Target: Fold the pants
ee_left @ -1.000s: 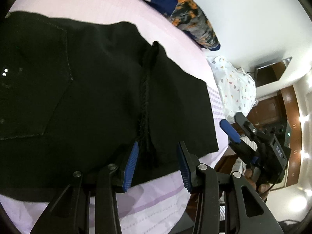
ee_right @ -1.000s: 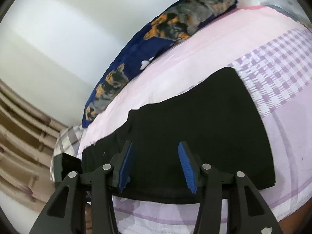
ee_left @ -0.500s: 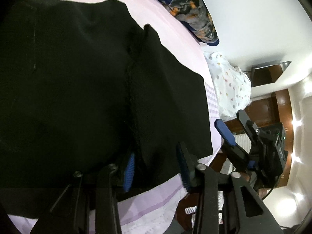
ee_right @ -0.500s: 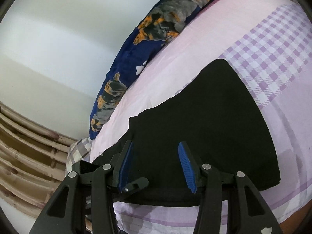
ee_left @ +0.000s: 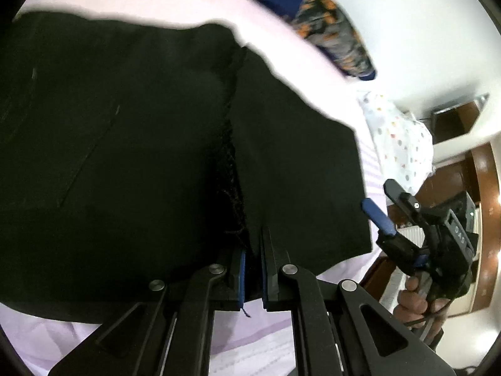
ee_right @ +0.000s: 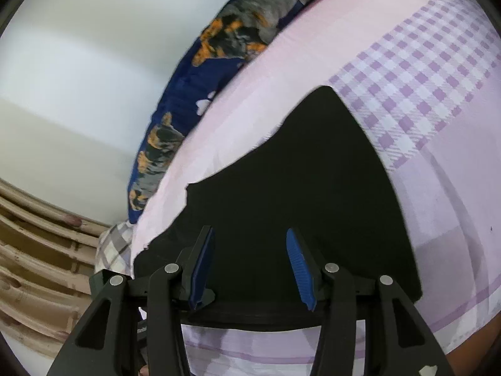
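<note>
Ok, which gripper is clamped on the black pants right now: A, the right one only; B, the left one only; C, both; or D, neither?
B: the left gripper is pinched shut on the near edge of the black pants, while the right gripper hangs over the cloth with its jaws apart, pressing nothing.

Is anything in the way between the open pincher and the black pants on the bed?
Nothing visible: the right gripper hangs open just above the flat black fabric pants, with no object between its blue pads and the cloth.
</note>
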The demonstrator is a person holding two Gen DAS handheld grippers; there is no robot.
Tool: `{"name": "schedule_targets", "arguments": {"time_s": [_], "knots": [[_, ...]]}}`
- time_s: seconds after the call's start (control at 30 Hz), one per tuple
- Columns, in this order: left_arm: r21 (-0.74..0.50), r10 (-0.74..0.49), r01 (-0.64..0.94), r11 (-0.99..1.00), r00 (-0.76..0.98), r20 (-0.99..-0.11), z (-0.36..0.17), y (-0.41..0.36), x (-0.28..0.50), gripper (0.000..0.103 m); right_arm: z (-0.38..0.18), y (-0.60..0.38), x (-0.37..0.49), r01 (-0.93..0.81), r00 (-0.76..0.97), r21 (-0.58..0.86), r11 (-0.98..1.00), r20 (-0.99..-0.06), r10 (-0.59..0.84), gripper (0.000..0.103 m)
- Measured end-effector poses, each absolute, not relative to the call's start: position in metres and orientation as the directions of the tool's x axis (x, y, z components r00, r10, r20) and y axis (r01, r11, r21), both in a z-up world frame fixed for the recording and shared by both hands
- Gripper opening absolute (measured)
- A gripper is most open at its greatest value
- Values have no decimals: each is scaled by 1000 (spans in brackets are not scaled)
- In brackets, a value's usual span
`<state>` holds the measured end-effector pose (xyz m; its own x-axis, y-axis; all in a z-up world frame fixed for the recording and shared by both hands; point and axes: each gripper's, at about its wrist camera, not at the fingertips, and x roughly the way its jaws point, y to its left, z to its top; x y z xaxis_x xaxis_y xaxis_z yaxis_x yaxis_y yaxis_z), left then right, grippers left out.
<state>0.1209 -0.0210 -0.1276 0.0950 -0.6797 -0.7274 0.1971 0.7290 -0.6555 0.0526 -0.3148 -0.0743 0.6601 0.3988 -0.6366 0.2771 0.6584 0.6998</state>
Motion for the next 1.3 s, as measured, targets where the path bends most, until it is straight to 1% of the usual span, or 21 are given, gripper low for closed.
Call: {"name": "schedule_targets", "arguments": {"time_s": [0.2,0.33,0.47,0.57,0.63,0.67,0.7,0.77,0.87,1.03,1.2,1.3], "knots": [[-607,-641,241,757,98,-761,-119,-26,114,7,-89,-317,53,362,604,640,678,-715,352,44],[-584,-623,259,769,102,-776,-121,-27,111,8,-95,-311,57,365,561,589,721,-757,334,44],[-595,-630,245,766,97,-771,-122,-25,112,11,-94,-301,60,339,536,522,783,-791,295,44],[-617,-644,212,758,94,-759,-121,-20,115,18,-95,-304,59,339,539,531,776,-786,302,44],[-597,-626,207,775,127,-769,-116,-14,114,25,-96,-304,59,340,540,532,776,-785,302,44],[-585,-618,214,782,148,-772,-112,-12,113,32,-96,-304,59,338,540,529,778,-787,300,44],[-570,-609,226,790,175,-773,-107,-8,111,37,-96,-303,59,336,539,522,784,-789,295,44],[-537,-588,250,806,234,-774,-96,4,105,41,-95,-302,59,333,538,513,791,-793,287,45],[-521,-577,252,816,301,-759,-84,33,95,42,-94,-299,59,331,538,503,798,-795,278,46],[-565,-568,136,814,394,-723,-81,102,77,43,-92,-293,60,326,536,493,806,-799,272,51],[-647,-569,-1,762,476,-671,-88,170,62,43,-91,-282,60,319,527,471,823,-810,259,57],[-691,-559,-90,718,517,-649,-97,204,58,43,-90,-273,61,307,521,467,829,-812,264,57]]}}
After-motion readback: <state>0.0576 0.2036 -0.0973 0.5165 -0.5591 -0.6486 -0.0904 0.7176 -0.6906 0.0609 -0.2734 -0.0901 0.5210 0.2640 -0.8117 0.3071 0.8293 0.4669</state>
